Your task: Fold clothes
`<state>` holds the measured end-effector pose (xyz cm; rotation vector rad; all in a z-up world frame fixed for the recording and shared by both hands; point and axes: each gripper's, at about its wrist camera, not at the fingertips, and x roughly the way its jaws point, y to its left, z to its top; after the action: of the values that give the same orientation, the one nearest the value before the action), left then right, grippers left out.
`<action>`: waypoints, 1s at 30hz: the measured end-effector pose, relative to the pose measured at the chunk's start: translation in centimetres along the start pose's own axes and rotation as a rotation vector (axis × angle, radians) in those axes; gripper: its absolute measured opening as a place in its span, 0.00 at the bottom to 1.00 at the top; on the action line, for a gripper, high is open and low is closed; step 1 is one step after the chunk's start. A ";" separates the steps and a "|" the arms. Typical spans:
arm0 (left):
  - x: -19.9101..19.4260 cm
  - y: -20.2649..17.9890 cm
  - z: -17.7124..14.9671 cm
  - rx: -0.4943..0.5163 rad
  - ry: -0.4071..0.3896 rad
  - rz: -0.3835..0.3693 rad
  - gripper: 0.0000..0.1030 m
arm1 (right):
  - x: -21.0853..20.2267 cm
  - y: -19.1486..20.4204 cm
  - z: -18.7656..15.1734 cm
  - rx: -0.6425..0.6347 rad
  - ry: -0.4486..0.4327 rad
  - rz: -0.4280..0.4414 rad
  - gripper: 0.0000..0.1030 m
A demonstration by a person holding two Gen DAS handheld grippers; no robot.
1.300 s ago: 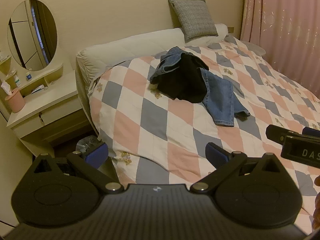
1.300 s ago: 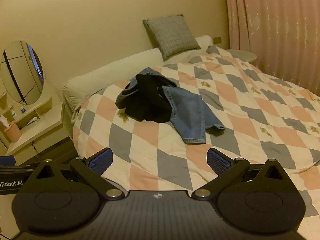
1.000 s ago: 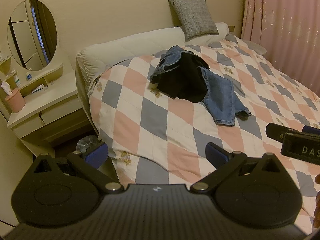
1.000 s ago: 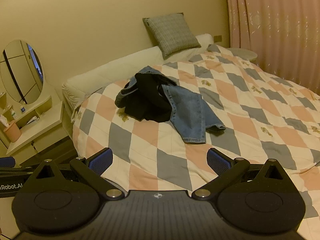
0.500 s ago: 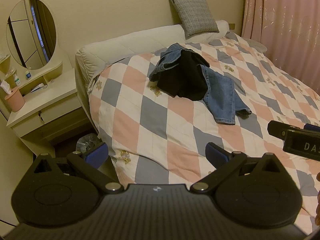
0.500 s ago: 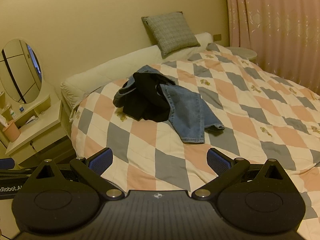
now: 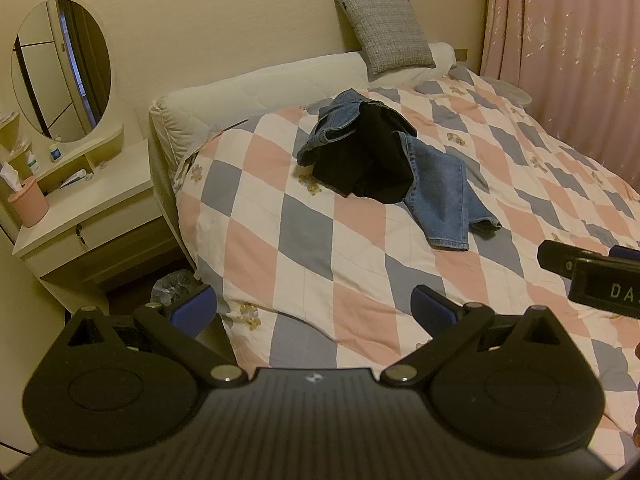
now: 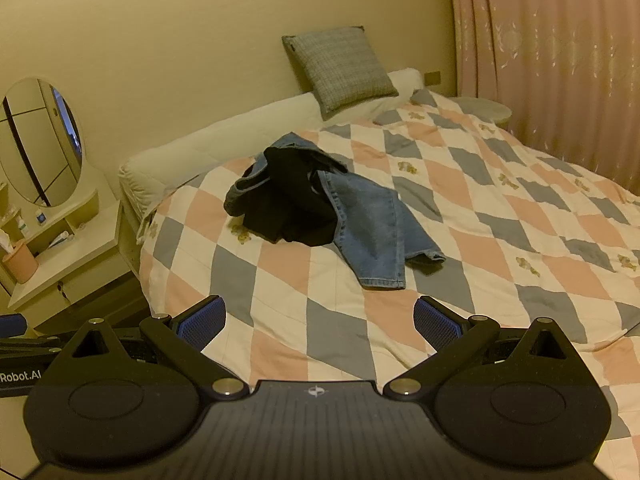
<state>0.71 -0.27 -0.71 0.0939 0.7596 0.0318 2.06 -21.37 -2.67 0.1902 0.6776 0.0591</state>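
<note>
A pair of blue jeans (image 7: 444,196) (image 8: 372,224) lies crumpled on the checked bedspread (image 7: 320,240) (image 8: 480,208), with a black garment (image 7: 364,160) (image 8: 288,200) heaped over its upper part. My left gripper (image 7: 314,312) hangs open near the bed's left corner, well short of the clothes. My right gripper (image 8: 320,322) is open too, above the near part of the bed, with nothing between its fingers. The right gripper's body (image 7: 592,276) shows at the right edge of the left wrist view.
A white dressing table (image 7: 88,208) (image 8: 68,248) with an oval mirror (image 7: 60,68) and a pink cup (image 7: 28,204) stands left of the bed. A grey cushion (image 7: 388,32) (image 8: 340,68) leans on the wall. Pink curtains (image 7: 568,48) (image 8: 552,60) hang at right. A bin (image 7: 172,284) sits below.
Both grippers have drifted slightly forward and left toward the bed, so the clothes appear a little nearer. Both stay open; the clothes have not moved.
</note>
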 end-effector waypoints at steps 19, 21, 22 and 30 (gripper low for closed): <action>-0.3 0.0 0.2 0.013 0.010 -0.012 0.99 | -0.5 -0.3 -0.1 0.019 -0.008 -0.018 1.00; -0.3 -0.1 0.2 0.013 0.017 -0.015 0.99 | -0.5 -0.3 -0.2 0.025 -0.008 -0.017 1.00; -0.3 -0.1 0.1 0.014 0.019 -0.016 0.99 | -0.5 -0.3 -0.2 0.027 -0.009 -0.017 1.00; 0.8 0.4 0.5 0.028 0.047 -0.039 0.99 | 0.7 -0.3 -0.4 0.050 0.005 -0.022 1.00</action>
<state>1.64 0.17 -0.87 0.1048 0.8086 -0.0141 2.32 -21.50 -3.45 0.2303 0.6866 0.0217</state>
